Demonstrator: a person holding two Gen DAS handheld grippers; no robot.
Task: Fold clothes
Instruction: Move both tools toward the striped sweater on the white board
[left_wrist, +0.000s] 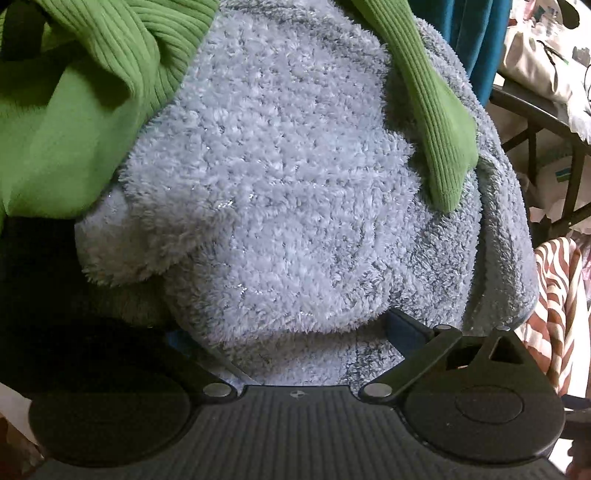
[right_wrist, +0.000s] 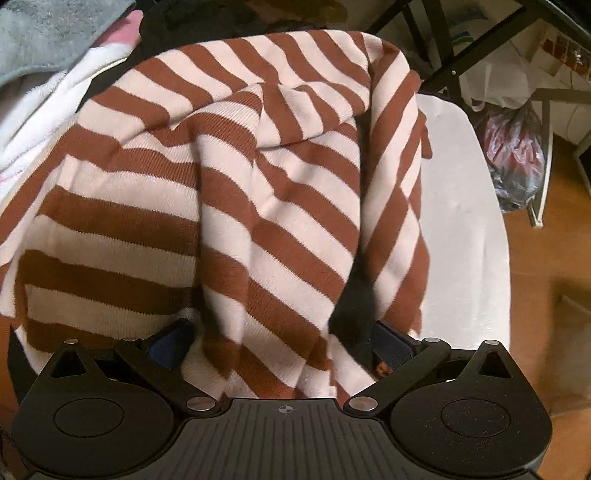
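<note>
Two fisheye views along handheld tongs, each buried in a heap of clothes. Left wrist view: left tongs (left_wrist: 291, 332) spread wide, blue-padded fingers (left_wrist: 404, 326) set apart on either side of a pale blue-grey fluffy fleece garment (left_wrist: 280, 192) that bulges between them and fills the middle of the picture; whether the pads press the fleece or merely flank it cannot be told. Draped over the fleece from above, a green ribbed knit (left_wrist: 107, 70) at upper left, with one green sleeve (left_wrist: 436, 122) hanging down across the fleece's right side. At the right edge, a sliver of striped cloth and a dark metal frame. Right wrist view: right tongs (right_wrist: 284, 343) likewise spread wide, blue pads (right_wrist: 391, 345) showing on both sides of a rumpled brown-and-cream striped sweater (right_wrist: 229, 206) lying between and over them; grip cannot be told. Across the sweater, a narrow black strip of cloth (right_wrist: 356, 302) running down toward the right pad. Under the sweater's right side, a white surface (right_wrist: 465, 206); beyond it, a wooden floor (right_wrist: 535, 258). At upper left, white and grey fabric (right_wrist: 40, 92)
</note>
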